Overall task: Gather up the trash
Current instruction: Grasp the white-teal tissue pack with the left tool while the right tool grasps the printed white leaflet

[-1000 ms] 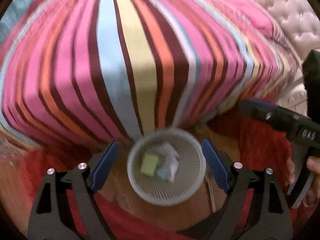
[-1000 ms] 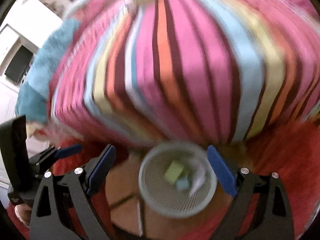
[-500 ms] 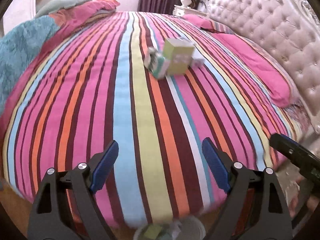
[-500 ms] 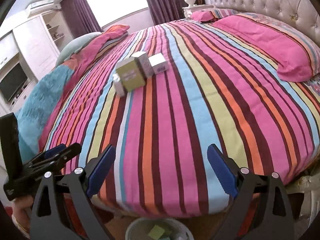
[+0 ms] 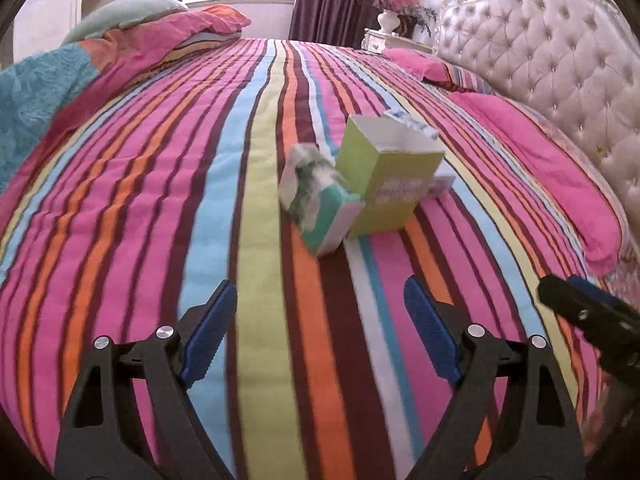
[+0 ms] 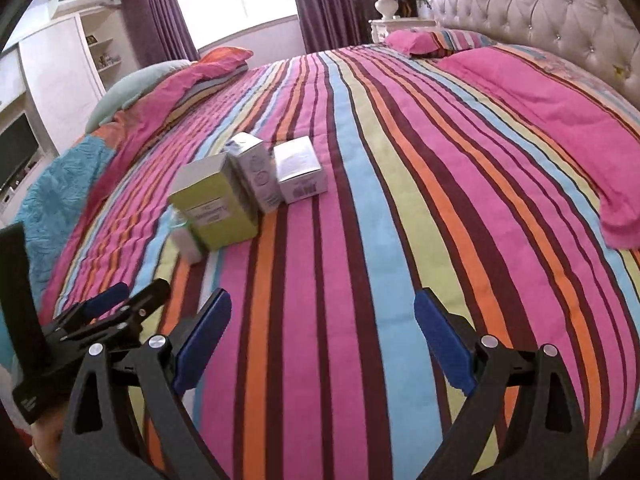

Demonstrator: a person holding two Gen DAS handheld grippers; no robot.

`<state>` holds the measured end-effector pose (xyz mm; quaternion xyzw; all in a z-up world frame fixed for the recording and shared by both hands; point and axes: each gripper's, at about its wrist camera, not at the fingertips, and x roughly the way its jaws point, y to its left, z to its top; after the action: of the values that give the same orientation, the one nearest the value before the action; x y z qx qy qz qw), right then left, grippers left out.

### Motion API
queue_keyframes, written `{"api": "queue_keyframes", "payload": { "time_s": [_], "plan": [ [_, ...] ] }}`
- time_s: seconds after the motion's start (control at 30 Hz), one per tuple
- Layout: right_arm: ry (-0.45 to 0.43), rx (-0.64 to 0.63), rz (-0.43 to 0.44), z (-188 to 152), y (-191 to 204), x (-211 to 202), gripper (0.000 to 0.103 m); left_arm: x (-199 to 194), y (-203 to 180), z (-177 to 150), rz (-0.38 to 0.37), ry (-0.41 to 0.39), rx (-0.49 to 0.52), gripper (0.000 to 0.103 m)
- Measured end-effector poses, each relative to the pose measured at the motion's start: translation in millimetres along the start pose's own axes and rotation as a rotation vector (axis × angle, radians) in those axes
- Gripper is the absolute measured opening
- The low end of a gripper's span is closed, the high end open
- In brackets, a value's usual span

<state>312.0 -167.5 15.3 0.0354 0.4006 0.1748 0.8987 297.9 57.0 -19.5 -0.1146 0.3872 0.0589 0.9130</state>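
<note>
Several empty cartons stand grouped on the striped bedspread. A lime-green box is the largest, and a teal-and-white box leans against its left side. Two silver-white boxes sit behind it, clear in the right wrist view. My left gripper hangs open over the bed's near part, short of the cartons, nothing between its fingers. Likewise my right gripper is open and empty, to the right of the cartons. Each gripper shows at the other view's edge.
A tufted headboard and pink pillows run along the right. A folded blanket and teal throw lie at the left edge. A nightstand with a vase and a white cabinet stand beyond the bed.
Both views have swung up from the mesh bin on the floor and moved forward over the bed. The bin has dropped out of sight and the cartons have come nearer. Both grippers stayed open.
</note>
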Motion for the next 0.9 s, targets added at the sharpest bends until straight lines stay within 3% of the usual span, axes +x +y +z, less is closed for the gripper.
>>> {"api": "queue_keyframes", "payload": {
  "time_s": [0.47, 0.9],
  "plan": [
    [0.031, -0.039, -0.017, 41, 2, 51, 0.088, 47, 8, 26, 0.063, 0.027, 0.007, 0.083],
    [0.055, -0.088, -0.017, 59, 15, 78, 0.088, 46, 29, 33, 0.077, 0.002, -0.015, 0.083]
  ]
}}
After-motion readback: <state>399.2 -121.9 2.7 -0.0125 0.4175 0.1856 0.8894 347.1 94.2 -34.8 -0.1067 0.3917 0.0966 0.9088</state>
